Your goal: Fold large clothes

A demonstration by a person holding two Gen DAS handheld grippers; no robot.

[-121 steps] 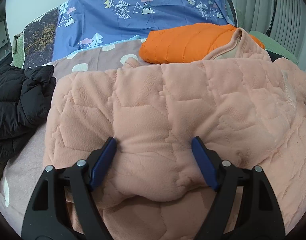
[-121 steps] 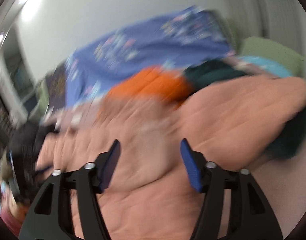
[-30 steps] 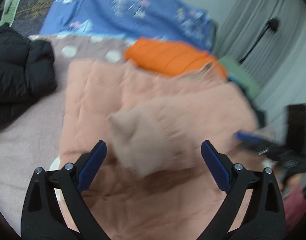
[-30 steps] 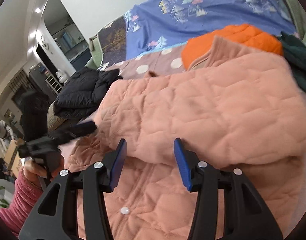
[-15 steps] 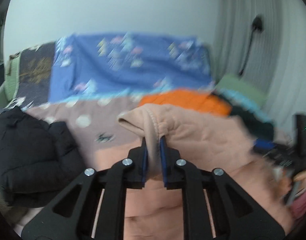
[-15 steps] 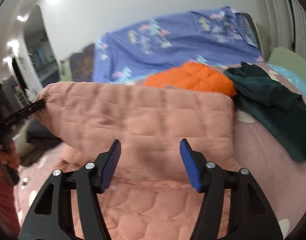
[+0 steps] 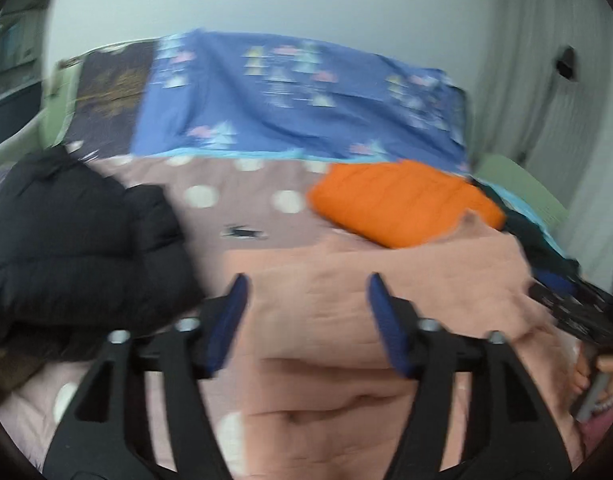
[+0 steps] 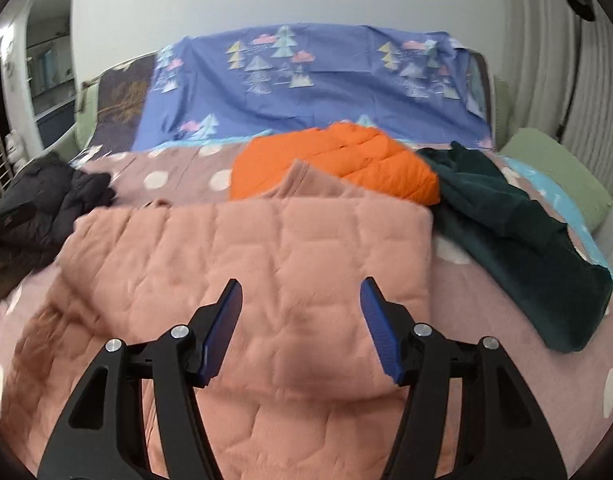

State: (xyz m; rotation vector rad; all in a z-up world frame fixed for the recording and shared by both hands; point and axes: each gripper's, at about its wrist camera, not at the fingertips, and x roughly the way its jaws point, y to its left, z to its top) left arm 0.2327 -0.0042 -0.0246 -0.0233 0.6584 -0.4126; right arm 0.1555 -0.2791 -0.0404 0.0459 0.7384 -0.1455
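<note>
Black jacket left, green garment right; polka-dot bedding between open.

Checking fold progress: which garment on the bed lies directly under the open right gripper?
The pink quilted garment, spread under the right gripper; the orange, dark green and black ones lie farther off.

Quilted garment lies centre frame on bed; folded jacket behind it, dark coat left, fleece right.

bed | on it: pink jacket, orange jacket, green garment, black jacket
</note>
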